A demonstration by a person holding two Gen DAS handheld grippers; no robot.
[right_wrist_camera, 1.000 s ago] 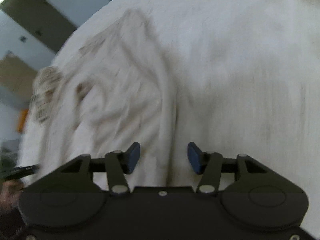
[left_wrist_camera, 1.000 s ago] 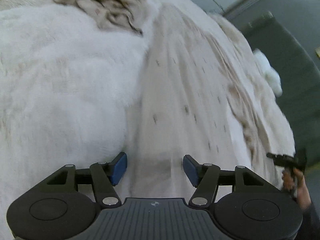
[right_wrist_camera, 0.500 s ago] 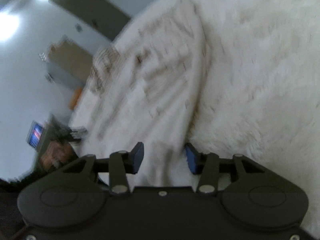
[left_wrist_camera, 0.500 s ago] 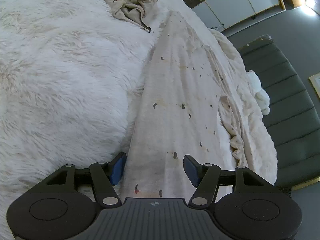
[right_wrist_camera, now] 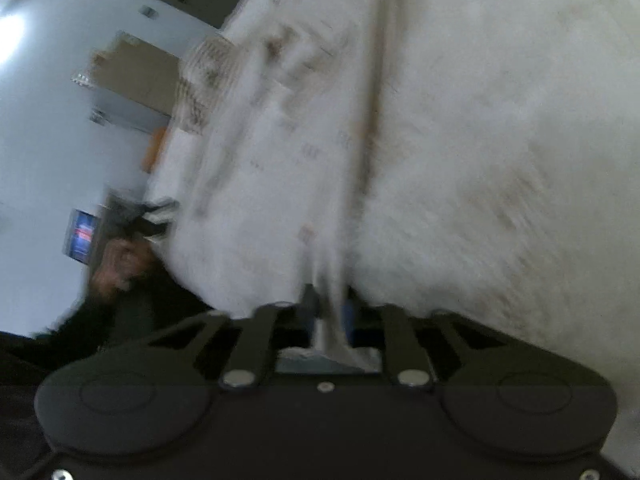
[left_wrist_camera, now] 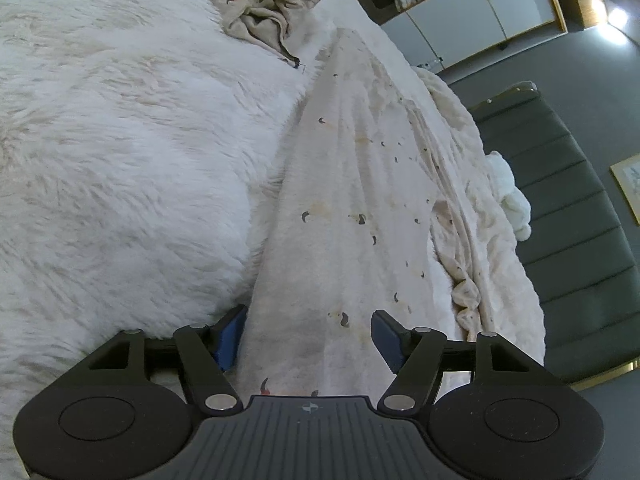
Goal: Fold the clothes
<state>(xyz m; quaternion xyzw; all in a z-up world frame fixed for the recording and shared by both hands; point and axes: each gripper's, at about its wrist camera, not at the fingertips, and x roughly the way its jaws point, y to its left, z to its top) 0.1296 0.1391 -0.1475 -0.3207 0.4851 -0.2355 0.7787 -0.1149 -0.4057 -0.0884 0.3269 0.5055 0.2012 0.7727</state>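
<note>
A cream garment (left_wrist_camera: 348, 184) with small dark specks lies stretched out along a furry white blanket (left_wrist_camera: 120, 140). My left gripper (left_wrist_camera: 306, 338) straddles its near end. Its jaws are opening, with the cloth lying between the blue pads (left_wrist_camera: 230, 338) and not pinched. In the blurred right wrist view the same garment (right_wrist_camera: 272, 160) runs away from my right gripper (right_wrist_camera: 328, 312), which is shut on a bunched fold of its edge. At the far left of that view a hand (right_wrist_camera: 116, 264) holds the other gripper at the garment's opposite end.
A crumpled beige garment (left_wrist_camera: 256, 4) lies on the blanket at the far end. A padded green headboard (left_wrist_camera: 568, 216) and a white fluffy item (left_wrist_camera: 512, 196) stand to the right. White cabinets (left_wrist_camera: 480, 8) line the back wall.
My right gripper has closed on the garment's edge, which now stands pinched between its pads. The left gripper's jaws have spread slightly, and its view has rolled a little.
</note>
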